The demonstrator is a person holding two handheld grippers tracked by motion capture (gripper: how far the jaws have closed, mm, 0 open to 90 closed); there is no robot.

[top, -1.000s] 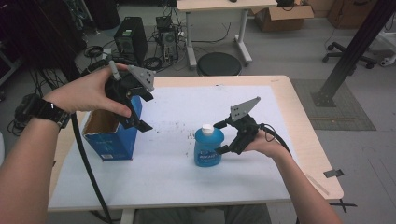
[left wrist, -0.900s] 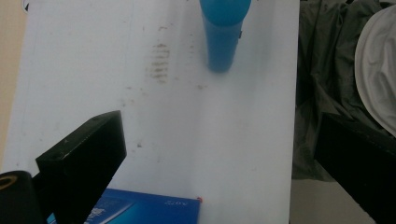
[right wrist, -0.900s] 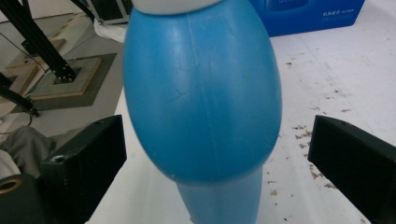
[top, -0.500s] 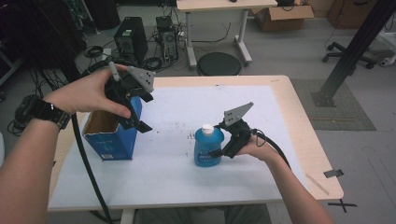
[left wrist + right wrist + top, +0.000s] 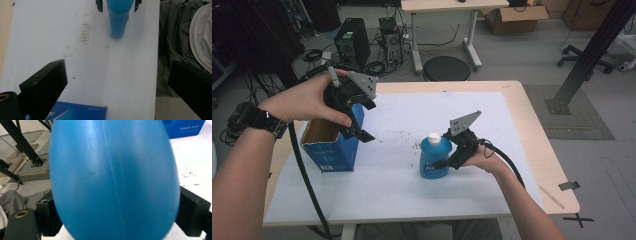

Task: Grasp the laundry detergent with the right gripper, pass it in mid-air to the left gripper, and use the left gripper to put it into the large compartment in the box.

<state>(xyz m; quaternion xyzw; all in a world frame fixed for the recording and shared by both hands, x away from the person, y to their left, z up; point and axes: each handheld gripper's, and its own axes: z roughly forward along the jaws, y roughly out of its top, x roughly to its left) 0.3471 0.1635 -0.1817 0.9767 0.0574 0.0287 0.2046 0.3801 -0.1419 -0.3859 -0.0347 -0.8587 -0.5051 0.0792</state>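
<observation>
Two grippers up, and the right one has the blue bottle.

The right gripper (image 5: 447, 162) has just been closing, its jaws now pressed against both flanks of the blue bottle (image 5: 433, 159) (white cap on top), which stands near the middle of the white table (image 5: 412, 200). Out at ten o'clock from the bottle, the left gripper (image 5: 358, 131) hangs with jaws wide apart and nothing between them, just above the open blue box (image 5: 329, 152), which stands at nine o'clock.
</observation>
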